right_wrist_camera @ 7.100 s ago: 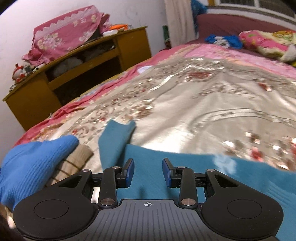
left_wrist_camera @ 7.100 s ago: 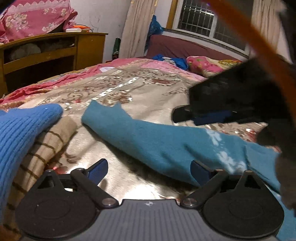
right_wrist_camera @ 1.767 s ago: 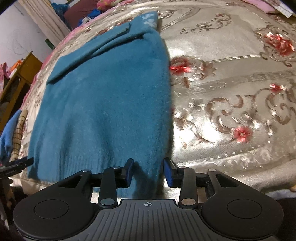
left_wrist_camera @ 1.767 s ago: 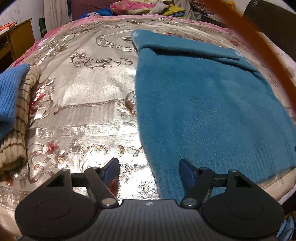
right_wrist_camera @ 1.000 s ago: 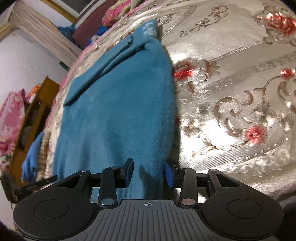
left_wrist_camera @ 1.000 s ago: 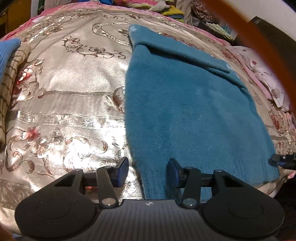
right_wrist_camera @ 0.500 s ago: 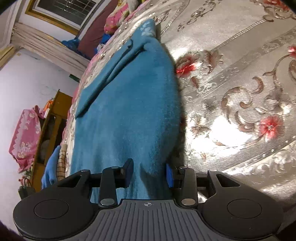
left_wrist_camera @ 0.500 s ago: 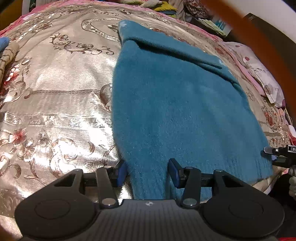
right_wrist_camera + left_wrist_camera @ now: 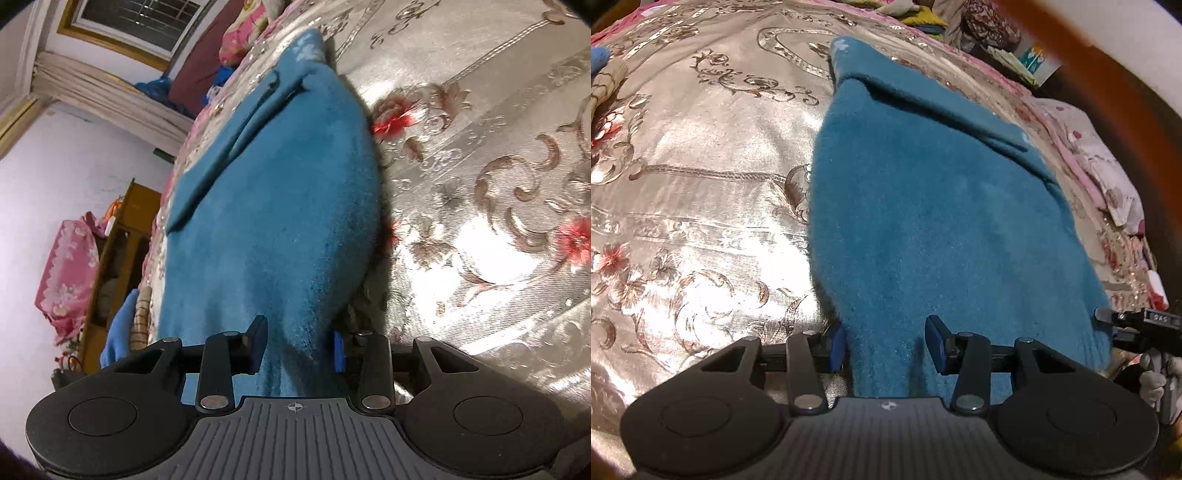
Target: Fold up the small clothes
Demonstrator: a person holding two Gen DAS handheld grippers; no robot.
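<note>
Gripping the soft, floppy teal sweater (image 9: pixel 938 221) by its hem corners, your left gripper (image 9: pixel 885 343) and right gripper (image 9: pixel 298 345) each straddle fabric, jaws part-open.

The near hem of the teal sweater (image 9: pixel 923 221) disappears behind the left gripper (image 9: pixel 884 343) at the bottom of the left wrist view, so the grip cannot be confirmed. In the right wrist view the same hem is lost behind the right gripper (image 9: pixel 299 343), whose right finger is partly covered by fabric. A blurred orange band (image 9: pixel 1108 48) crosses the upper right of the left wrist view, and folded clothes (image 9: pixel 602 74) are cut by its left edge.
</note>
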